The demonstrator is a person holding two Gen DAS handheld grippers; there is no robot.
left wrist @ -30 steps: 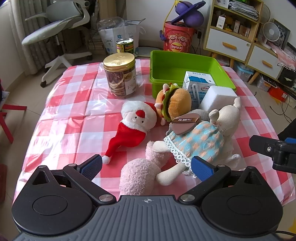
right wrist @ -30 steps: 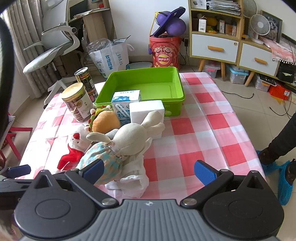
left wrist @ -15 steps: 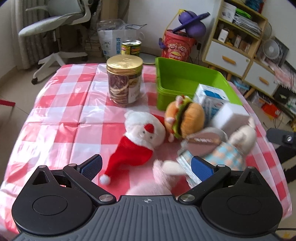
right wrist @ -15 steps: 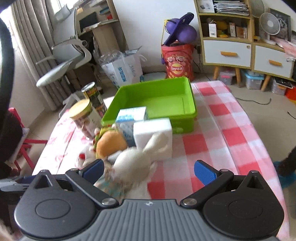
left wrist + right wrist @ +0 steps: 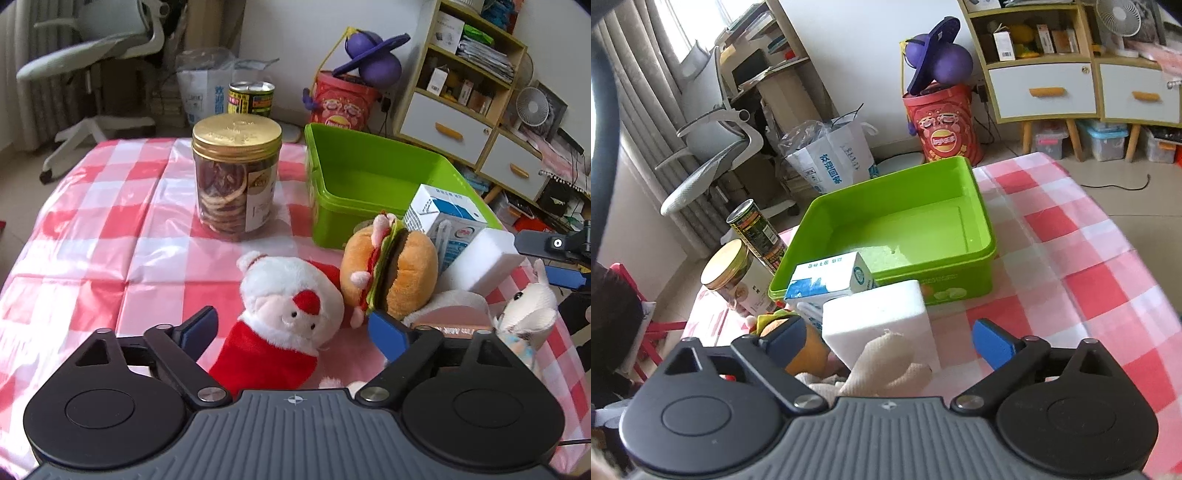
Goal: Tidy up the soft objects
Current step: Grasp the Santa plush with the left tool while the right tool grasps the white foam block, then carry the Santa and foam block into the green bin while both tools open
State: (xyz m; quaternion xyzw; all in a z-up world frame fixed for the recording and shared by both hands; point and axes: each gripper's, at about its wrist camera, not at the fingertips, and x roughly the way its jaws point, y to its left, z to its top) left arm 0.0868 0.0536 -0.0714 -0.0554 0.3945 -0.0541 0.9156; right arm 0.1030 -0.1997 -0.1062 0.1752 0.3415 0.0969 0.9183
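A Santa plush (image 5: 291, 306) lies on the checked cloth between the fingers of my left gripper (image 5: 293, 330). The jaws are closing, and neither pad touches the plush. Beside it on the right stands a hamburger plush (image 5: 391, 269), with a cream rabbit doll (image 5: 532, 306) further right. In the right wrist view the rabbit's ear (image 5: 890, 365) lies between the fingers of my right gripper (image 5: 889, 339), whose jaws are closing without touching it. The rest of the rabbit is hidden under that gripper. The green bin (image 5: 384, 218) (image 5: 982, 206) stands behind the toys with nothing in it.
A milk carton (image 5: 447, 218) and a white foam block (image 5: 487, 258) stand between the toys and the bin. A gold-lidded cookie jar (image 5: 236, 173) and a can (image 5: 251, 98) are at the back left. My right gripper (image 5: 554, 260) shows at the right edge.
Both grippers came forward and lower over the toys. The left one now straddles Santa, the right one the rabbit's ear. Both pairs of jaws have narrowed a little.
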